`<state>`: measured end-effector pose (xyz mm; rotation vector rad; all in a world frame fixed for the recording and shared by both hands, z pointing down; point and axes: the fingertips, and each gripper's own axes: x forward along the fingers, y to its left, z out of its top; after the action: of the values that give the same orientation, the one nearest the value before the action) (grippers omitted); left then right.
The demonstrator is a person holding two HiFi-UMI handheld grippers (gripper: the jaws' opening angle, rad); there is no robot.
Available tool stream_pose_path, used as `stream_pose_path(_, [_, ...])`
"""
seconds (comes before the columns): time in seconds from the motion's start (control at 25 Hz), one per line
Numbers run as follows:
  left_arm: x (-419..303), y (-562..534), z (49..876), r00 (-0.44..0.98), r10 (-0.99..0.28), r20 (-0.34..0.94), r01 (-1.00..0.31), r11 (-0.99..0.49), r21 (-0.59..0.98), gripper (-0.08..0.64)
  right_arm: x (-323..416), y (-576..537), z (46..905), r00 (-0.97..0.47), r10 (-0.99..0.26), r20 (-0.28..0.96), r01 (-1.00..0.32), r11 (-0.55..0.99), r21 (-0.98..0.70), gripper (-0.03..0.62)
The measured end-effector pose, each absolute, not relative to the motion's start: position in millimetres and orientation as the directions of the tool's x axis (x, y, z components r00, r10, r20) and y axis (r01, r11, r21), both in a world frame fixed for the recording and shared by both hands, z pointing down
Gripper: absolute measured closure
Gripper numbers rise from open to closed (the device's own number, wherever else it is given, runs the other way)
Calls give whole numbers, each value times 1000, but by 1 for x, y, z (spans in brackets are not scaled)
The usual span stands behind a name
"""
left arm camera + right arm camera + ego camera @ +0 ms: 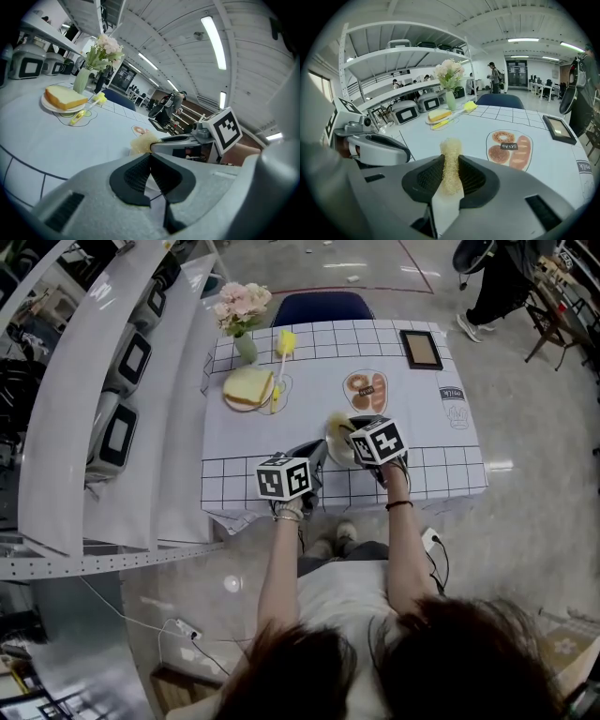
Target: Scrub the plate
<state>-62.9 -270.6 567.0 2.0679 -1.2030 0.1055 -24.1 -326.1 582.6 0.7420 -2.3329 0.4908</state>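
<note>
A pale plate [338, 450] is held off the table's front edge between my two grippers. My left gripper [319, 456] is shut on its rim, and a thin white edge of the plate [153, 189] shows between the pads in the left gripper view. My right gripper [350, 433] is shut on a yellowish loofah scrubber [451, 157], which stands upright between its pads [474, 174]. The scrubber [337, 421] sits at the plate's far side. In the left gripper view the scrubber [141, 143] pokes out of the right gripper [154, 145] just ahead.
On the grid cloth table [281, 432] a second plate with a bread slice [248, 387], a yellow brush [282, 352] and a flower vase [243, 315] stand far left. A bread drawing [366, 390] and a dark frame [421, 349] lie far right. Shelves with appliances [122, 427] run along the left.
</note>
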Motion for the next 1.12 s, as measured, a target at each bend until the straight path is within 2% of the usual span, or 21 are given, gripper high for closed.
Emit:
stream_pose_path(0.52, [-64,-273,575,546,-729,414,-784,-271,558,549,-25,-332,593,-647,-358,674,-607,776,-171,512])
stream_pose_path(1.12, [-52,-281,574,555,-723,411,-780,-283,558,549,-4,-343,592,-625,-396,673,-646,746,-161,512])
